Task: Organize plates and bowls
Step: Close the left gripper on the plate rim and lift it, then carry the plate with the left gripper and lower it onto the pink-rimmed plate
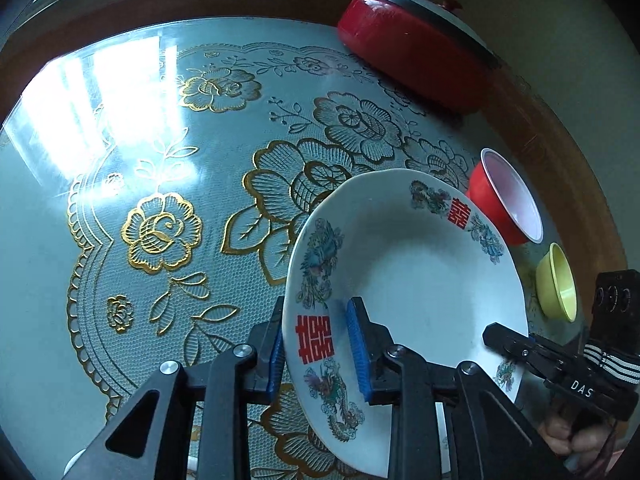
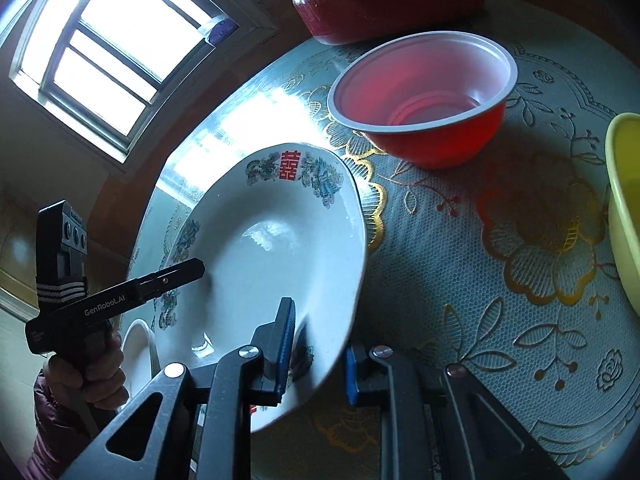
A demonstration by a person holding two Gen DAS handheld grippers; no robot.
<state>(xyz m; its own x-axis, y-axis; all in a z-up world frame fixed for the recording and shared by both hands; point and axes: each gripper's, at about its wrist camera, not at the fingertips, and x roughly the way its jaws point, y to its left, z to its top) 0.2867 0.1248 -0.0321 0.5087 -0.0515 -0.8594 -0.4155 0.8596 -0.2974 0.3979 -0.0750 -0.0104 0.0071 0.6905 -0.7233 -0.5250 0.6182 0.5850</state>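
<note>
A white plate (image 1: 420, 280) with red characters and dragon patterns hangs tilted over the table, held by both grippers. My left gripper (image 1: 318, 346) is shut on its near left rim, one blue pad (image 1: 358, 344) on top and the other underneath. In the right wrist view, the same plate (image 2: 272, 240) has my right gripper (image 2: 318, 356) shut on its near right rim. Each gripper shows in the other's view: the right gripper (image 1: 494, 334) on the plate's right edge, the left gripper (image 2: 194, 270) on its left edge, with a hand on the handle.
A red bowl (image 2: 424, 92) with a white inside and a yellow bowl (image 1: 556, 284) stand on the table right of the plate. A lidded red pot (image 1: 412, 60) sits at the far edge. A white dish (image 2: 138, 344) lies below the plate's left side. Lace cloth under glass (image 1: 160, 160) covers the round table.
</note>
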